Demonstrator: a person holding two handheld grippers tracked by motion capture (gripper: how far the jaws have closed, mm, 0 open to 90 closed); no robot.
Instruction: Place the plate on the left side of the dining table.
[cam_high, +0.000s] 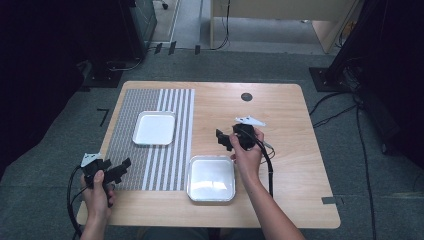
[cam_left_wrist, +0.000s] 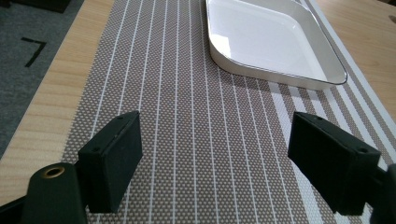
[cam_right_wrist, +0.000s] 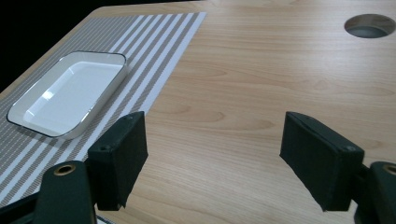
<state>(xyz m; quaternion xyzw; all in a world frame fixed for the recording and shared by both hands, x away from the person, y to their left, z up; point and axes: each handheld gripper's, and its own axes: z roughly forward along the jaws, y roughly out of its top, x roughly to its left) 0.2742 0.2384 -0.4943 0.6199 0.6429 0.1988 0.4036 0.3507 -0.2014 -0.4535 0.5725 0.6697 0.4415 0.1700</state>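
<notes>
Nearest the high camera: two forearms, each hand on a gripper. Left gripper (cam_high: 119, 169) low at the near left corner of the surface (cam_high: 280, 105), over the near edge of the striped mat (cam_high: 125, 135). Jaws spread wide, nothing between them; in the left gripper view, left gripper (cam_left_wrist: 215, 161) aimed along the mat (cam_left_wrist: 187, 140) toward a white tray (cam_left_wrist: 271, 42), well short of it, no contact.

Right gripper (cam_high: 225, 139) held over bare wood near the middle of the surface, just beyond the second tray (cam_high: 211, 178) and to its right side. Jaws likewise wide apart and empty. In the right gripper view, right gripper (cam_right_wrist: 212, 161) pointed across bare wood (cam_right_wrist: 261, 84) with the far tray (cam_right_wrist: 65, 93) off to the left on the mat (cam_right_wrist: 154, 37), and a round hole (cam_right_wrist: 369, 24) in the surface at upper right.

Far tray (cam_high: 154, 128) flat on the mat, straddling the border between its fine-weave part and its broad-striped part. Near tray on bare wood, its left edge just beside the mat's right edge, close to the front of the surface. Both trays upright, white, shallow, empty inside. Trays apart from each other, and neither touched by jaws or hands. Cables trailing from both grippers back along the forearms.
</notes>
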